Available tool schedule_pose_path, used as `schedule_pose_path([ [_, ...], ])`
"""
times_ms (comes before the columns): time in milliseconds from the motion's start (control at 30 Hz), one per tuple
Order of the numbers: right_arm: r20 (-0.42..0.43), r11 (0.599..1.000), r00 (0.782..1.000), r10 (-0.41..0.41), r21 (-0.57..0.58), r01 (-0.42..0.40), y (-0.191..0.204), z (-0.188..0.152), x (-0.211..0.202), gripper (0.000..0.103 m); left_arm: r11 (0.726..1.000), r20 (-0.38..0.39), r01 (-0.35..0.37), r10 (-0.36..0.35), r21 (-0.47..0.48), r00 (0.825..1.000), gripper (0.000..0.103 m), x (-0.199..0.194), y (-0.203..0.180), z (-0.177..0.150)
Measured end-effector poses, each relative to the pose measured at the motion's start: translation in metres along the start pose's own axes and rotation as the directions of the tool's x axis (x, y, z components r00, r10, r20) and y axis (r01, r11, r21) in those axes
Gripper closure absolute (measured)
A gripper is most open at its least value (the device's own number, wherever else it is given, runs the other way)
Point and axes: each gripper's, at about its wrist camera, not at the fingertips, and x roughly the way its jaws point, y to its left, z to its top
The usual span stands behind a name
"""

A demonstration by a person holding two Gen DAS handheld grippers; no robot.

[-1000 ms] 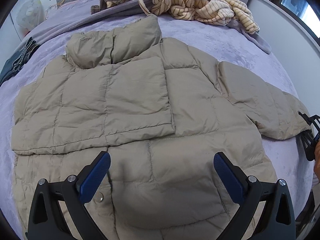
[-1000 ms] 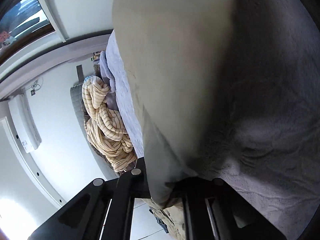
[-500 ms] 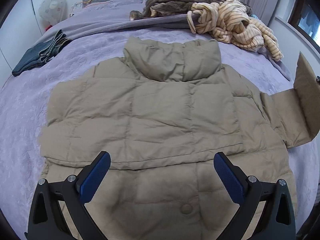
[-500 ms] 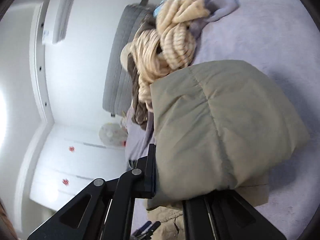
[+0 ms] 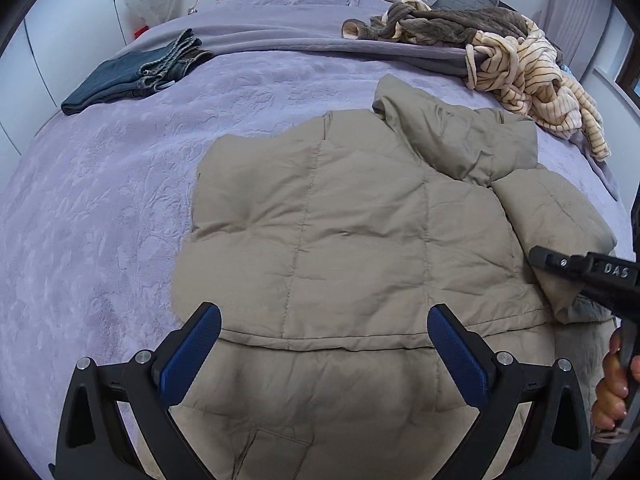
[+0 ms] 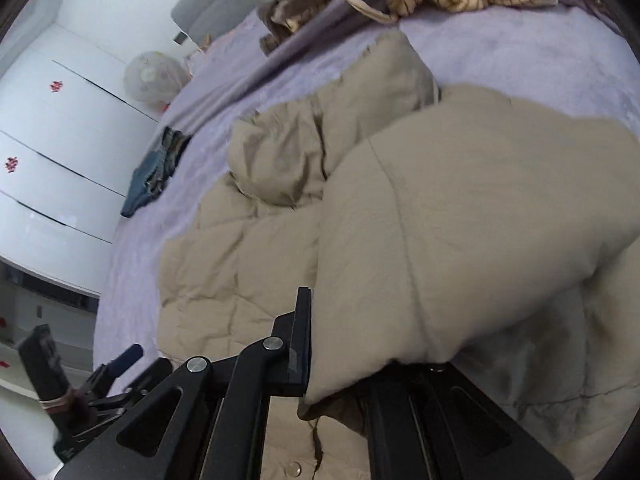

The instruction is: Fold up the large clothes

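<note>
1. Left wrist view: the tan jacket [image 5: 352, 240] lies flat on the purple bed [image 5: 100, 208], jeans [image 5: 136, 76] beyond its far-left corner. The left gripper [image 5: 324, 344] hovers over the hem, jaws apart, probably ready to steady it.
2. Right wrist view: the right gripper [image 6: 340, 376] is clamped on the sleeve [image 6: 460, 240], carrying it over the jacket's body [image 6: 224, 264] to fold inward.

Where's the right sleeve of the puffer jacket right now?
The sleeve is pinched in the right gripper, folded across the jacket body. In the left wrist view it lies at the jacket's right edge, below the collar.
</note>
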Motion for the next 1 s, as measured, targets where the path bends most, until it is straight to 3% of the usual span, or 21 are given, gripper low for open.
schedule_pose_path([
  [200, -0.037, 0.998, 0.998, -0.057, 0.03, 0.058, -0.013, -0.005, -0.002, 0.094, 0.999, -0.013, 0.046, -0.046, -0.005, 0.999, 0.0, 0.011, -0.003, 0.001],
  [233, -0.043, 0.998, 0.998, -0.054, 0.032, 0.055, -0.011, -0.008, -0.01, 0.082, 0.998, -0.012, 0.057, -0.057, -0.009, 0.998, 0.0, 0.011, -0.005, 0.004],
  [267, -0.04, 0.999, 0.999, -0.034, 0.035, 0.036, -0.011, -0.008, -0.018, 0.057, 0.998, -0.009, 0.067, -0.067, -0.013, 0.998, 0.0, 0.011, -0.007, 0.006],
  [333, 0.003, 0.999, 1.0, 0.004, 0.038, -0.004, -0.004, -0.012, -0.044, 0.026, 0.996, 0.0, 0.085, -0.085, -0.016, 0.996, 0.0, 0.009, -0.011, 0.012],
  [400, 0.042, 0.998, 0.999, 0.025, 0.057, -0.027, -0.01, -0.015, -0.067, 0.026, 0.995, 0.011, 0.098, -0.098, -0.01, 0.995, 0.0, 0.009, -0.014, 0.019],
  [500, 0.112, 0.982, 0.993, 0.033, 0.181, -0.053, -0.04, -0.017, -0.092, 0.026, 0.992, 0.017, 0.129, -0.129, -0.002, 0.991, 0.0, 0.01, -0.016, 0.027],
  [600, 0.163, 0.933, 0.985, 0.052, 0.344, -0.106, -0.085, -0.012, -0.104, 0.029, 0.988, 0.02, 0.156, -0.156, -0.016, 0.988, 0.0, 0.014, -0.013, 0.033],
  [633, 0.184, 0.913, 0.981, 0.06, 0.388, -0.129, -0.095, -0.01, -0.103, 0.043, 0.986, 0.021, 0.167, -0.166, -0.02, 0.986, 0.0, 0.014, -0.012, 0.033],
  [667, 0.199, 0.897, 0.978, 0.06, 0.418, -0.14, -0.102, -0.007, -0.104, 0.072, 0.983, 0.018, 0.179, -0.179, -0.024, 0.984, 0.0, 0.016, -0.01, 0.034],
  [700, 0.205, 0.897, 0.977, 0.06, 0.419, -0.143, -0.103, -0.002, -0.104, 0.086, 0.981, 0.015, 0.19, -0.19, -0.029, 0.982, 0.0, 0.017, -0.008, 0.034],
  [733, 0.216, 0.905, 0.975, 0.058, 0.4, -0.143, -0.098, 0.003, -0.105, 0.093, 0.978, 0.013, 0.205, -0.204, -0.036, 0.979, 0.0, 0.017, -0.004, 0.033],
  [867, 0.209, 0.989, 0.976, 0.063, 0.121, -0.089, -0.022, 0.022, -0.092, 0.093, 0.957, 0.013, 0.278, -0.278, -0.081, 0.961, 0.0, 0.016, 0.013, 0.032],
  [1000, 0.131, 0.984, 0.99, 0.056, -0.173, -0.033, 0.056, 0.008, -0.071, 0.093, 0.92, 0.027, 0.365, -0.365, -0.143, 0.931, 0.0, 0.012, 0.032, 0.031],
])
